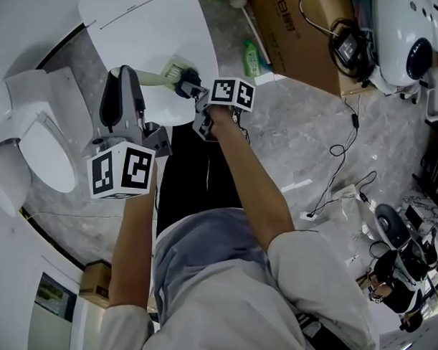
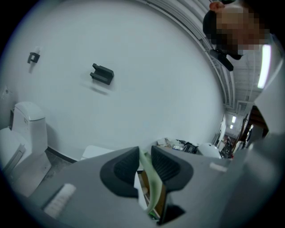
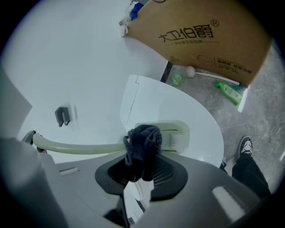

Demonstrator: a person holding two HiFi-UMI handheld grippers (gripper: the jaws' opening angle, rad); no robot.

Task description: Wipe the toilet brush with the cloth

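Observation:
The pale green toilet brush (image 1: pixel 159 77) is held level over a white rounded top (image 1: pixel 145 21). My left gripper (image 1: pixel 126 74) is shut on the handle's end, and the left gripper view shows the green handle (image 2: pixel 146 171) pinched between the black pads. My right gripper (image 1: pixel 189 88) is shut on a dark cloth (image 1: pixel 186 85) that touches the brush near its head. In the right gripper view the cloth (image 3: pixel 142 144) bunches between the jaws, draped over the handle (image 3: pixel 80 147), with the brush head (image 3: pixel 171 135) just past it.
A white toilet (image 1: pixel 41 146) stands at the left. A cardboard box (image 1: pixel 299 41), a green bottle (image 1: pixel 250 58) and a white-headed stick (image 3: pixel 209 74) lie beyond the top. Cables (image 1: pixel 345 150) and equipment (image 1: pixel 399 249) crowd the floor at the right.

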